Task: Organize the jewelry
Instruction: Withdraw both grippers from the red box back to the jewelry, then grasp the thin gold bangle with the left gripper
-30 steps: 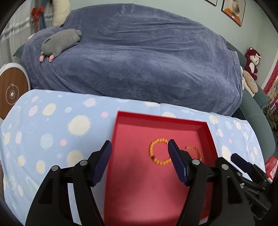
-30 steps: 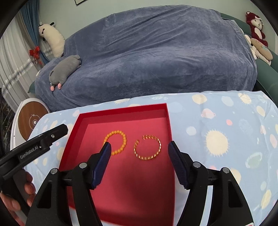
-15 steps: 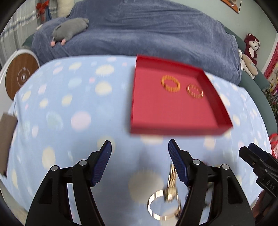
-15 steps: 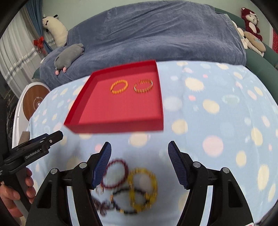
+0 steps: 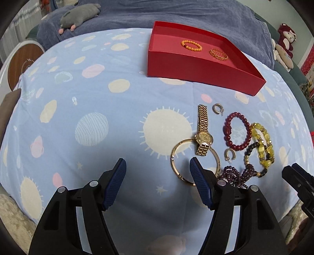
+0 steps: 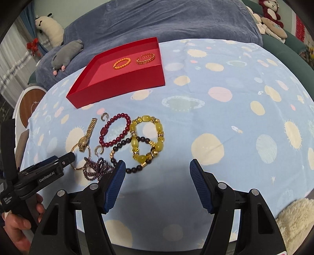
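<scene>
A red tray [image 5: 206, 72] [image 6: 117, 88] at the far side of the table holds an orange bead bracelet [image 5: 191, 45] [image 6: 122, 63] and a gold chain bracelet [image 5: 218, 54] [image 6: 146, 58]. Nearer lies loose jewelry: a gold watch [image 5: 203, 130] [image 6: 87, 135], a gold bangle [image 5: 174, 164], a dark red bead bracelet [image 5: 237, 133] [image 6: 115, 132], a yellow bead bracelet [image 5: 263, 145] [image 6: 147, 137], a dark bead bracelet [image 6: 127, 155], purple beads [image 5: 233, 175] [image 6: 96, 168] and two small hoop earrings [image 5: 217, 108]. My left gripper [image 5: 158, 182] is open over bare cloth left of the bangle. My right gripper [image 6: 157, 182] is open, empty, just right of the pile.
The table wears a light blue cloth with planets and suns [image 5: 88, 88]. Behind it stands a sofa under a dark blue blanket [image 6: 166, 21] with a grey plush toy [image 5: 78, 14]. A round wooden-topped stool [image 5: 21, 62] stands at the left. A hand [image 6: 17, 225] holds the left gripper.
Both grippers have pulled back from over the red tray toward the near side of the table and dropped lower. The loose jewelry pile has come into view; the tray now lies farther away.
</scene>
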`<state>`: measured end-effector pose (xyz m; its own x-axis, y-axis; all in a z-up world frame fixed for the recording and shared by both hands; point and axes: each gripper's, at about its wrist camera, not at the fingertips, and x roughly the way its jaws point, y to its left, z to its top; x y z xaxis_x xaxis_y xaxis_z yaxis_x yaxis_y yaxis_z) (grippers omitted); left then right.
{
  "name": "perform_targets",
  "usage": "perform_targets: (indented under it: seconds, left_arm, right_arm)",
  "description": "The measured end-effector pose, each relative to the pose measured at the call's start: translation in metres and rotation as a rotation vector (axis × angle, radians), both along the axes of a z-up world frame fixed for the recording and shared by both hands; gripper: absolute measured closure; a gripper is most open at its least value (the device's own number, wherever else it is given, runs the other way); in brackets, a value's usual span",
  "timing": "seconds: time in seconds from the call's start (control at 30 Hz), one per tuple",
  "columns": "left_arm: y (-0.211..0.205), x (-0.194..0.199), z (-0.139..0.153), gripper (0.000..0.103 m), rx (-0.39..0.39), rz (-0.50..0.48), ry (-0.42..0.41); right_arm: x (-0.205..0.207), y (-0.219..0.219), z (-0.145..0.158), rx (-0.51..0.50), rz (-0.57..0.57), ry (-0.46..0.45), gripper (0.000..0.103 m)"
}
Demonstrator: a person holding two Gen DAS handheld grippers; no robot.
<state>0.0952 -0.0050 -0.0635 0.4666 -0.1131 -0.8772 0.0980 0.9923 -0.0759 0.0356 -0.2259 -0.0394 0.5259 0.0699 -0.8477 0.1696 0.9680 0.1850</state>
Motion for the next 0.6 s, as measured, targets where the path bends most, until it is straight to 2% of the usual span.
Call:
perform_targets:
  seconds: [0.13, 0.2, 0.3, 0.37, 0.43, 0.6]
  left_arm:
    - [-0.007, 0.001, -0.001, 0.049, 0.034, -0.013, -0.022]
    - [-0.01, 0.0, -0.001, 0.056, 0.055, -0.027, -0.038]
    - [-0.011, -0.003, 0.0, 0.07, 0.074, -0.037, -0.061]
    - [-0.011, -0.004, 0.0, 0.09, 0.069, -0.044, -0.068]
    - [-0.01, -0.006, 0.001, 0.1, 0.057, -0.049, -0.067]
    - [-0.001, -0.007, 0.002, 0.1, 0.006, -0.022, -0.047]
  right_arm:
    - [0.001, 0.004, -0.001, -0.003, 0.008, -0.001, 0.038]
    - [0.003, 0.004, -0.003, 0.003, 0.005, 0.005, 0.038]
    - [0.007, 0.002, -0.005, 0.01, -0.005, 0.011, 0.038]
    - [0.01, 0.0, -0.006, 0.014, -0.015, 0.012, 0.039]
    - [0.015, -0.002, -0.007, -0.001, -0.029, 0.018, 0.043]
    - [0.034, -0.009, -0.011, 0.008, -0.05, 0.037, 0.06]
